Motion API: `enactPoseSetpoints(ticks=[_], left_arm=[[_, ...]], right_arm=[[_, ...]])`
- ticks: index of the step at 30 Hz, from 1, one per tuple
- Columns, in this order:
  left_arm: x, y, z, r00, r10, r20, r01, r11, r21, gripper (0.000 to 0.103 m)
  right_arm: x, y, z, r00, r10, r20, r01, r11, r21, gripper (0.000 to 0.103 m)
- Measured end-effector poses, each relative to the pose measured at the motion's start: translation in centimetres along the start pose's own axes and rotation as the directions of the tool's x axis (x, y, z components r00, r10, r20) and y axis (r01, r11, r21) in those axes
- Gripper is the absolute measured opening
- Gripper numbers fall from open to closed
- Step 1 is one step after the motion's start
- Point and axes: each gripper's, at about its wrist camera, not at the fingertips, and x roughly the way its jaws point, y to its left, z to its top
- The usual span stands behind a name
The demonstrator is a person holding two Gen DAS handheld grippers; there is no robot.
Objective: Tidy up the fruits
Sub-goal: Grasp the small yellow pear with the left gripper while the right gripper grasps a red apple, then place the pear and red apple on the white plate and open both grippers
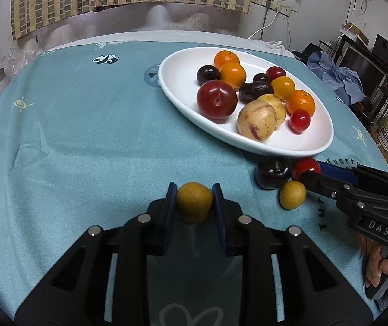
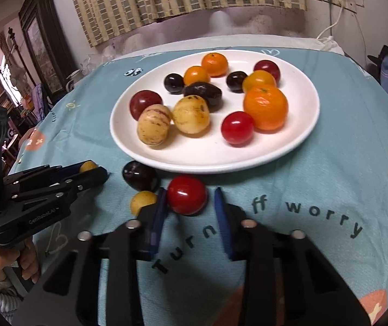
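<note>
A white oval plate (image 1: 183,65) (image 2: 302,135) holds several fruits: oranges, red and dark plums, tan speckled fruits. My left gripper (image 1: 194,193) is shut on a small yellow-brown fruit (image 1: 194,202), which also shows in the right wrist view (image 2: 87,166). My right gripper (image 2: 189,198) is open around a red fruit (image 2: 187,198) on the cloth; its left pad touches the fruit and the right pad stands a little apart. In the left wrist view this red fruit (image 1: 305,167) sits by the right gripper (image 1: 312,172). A dark plum (image 1: 272,173) (image 2: 139,176) and another yellow fruit (image 1: 292,195) (image 2: 142,202) lie beside it.
The table has a teal printed cloth (image 1: 85,135) (image 2: 343,176). A wall with a curtain is behind. Clothes and shelves (image 1: 351,81) stand at the right, furniture (image 2: 39,40) at the left.
</note>
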Motion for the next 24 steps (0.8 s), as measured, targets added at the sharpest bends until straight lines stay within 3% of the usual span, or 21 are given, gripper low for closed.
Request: enactPoseSetpoints(ticks=[10, 13, 16, 20, 24], left_arm=[[-0.9, -0.6, -0.4, 0.999, -0.016, 0.029, 0.016, 1.000, 0.018, 0.027], [-2.0, -1.3, -0.3, 0.998, -0.040, 0.054, 0.039, 0.999, 0.029, 0.027], [-3.7, -2.1, 0.2, 0.993, -0.069, 0.093, 0.066, 0.997, 0.040, 0.027], [-5.4, -3.2, 2.9, 0.985, -0.085, 0.149, 0.078, 0.995, 0.055, 0.027], [-4.4, -3.1, 7.0, 0.984, -0.065, 0.166, 0.060, 0.997, 0.039, 0.027]], right_arm=[[-1.8, -0.6, -0.6, 0.999, 0.021, 0.039, -0.022, 1.000, 0.017, 0.029], [-3.8, -0.7, -0.8, 0.996, 0.045, 0.074, -0.047, 0.999, 0.027, 0.029], [-7.1, -1.0, -0.3, 0.985, 0.046, 0.165, -0.052, 0.998, 0.031, 0.029], [-9.5, -1.8, 2.1, 0.970, 0.043, 0.239, -0.056, 0.997, 0.049, 0.029], [-8.5, -2.5, 5.2, 0.973, 0.025, 0.230, -0.037, 0.998, 0.049, 0.029]])
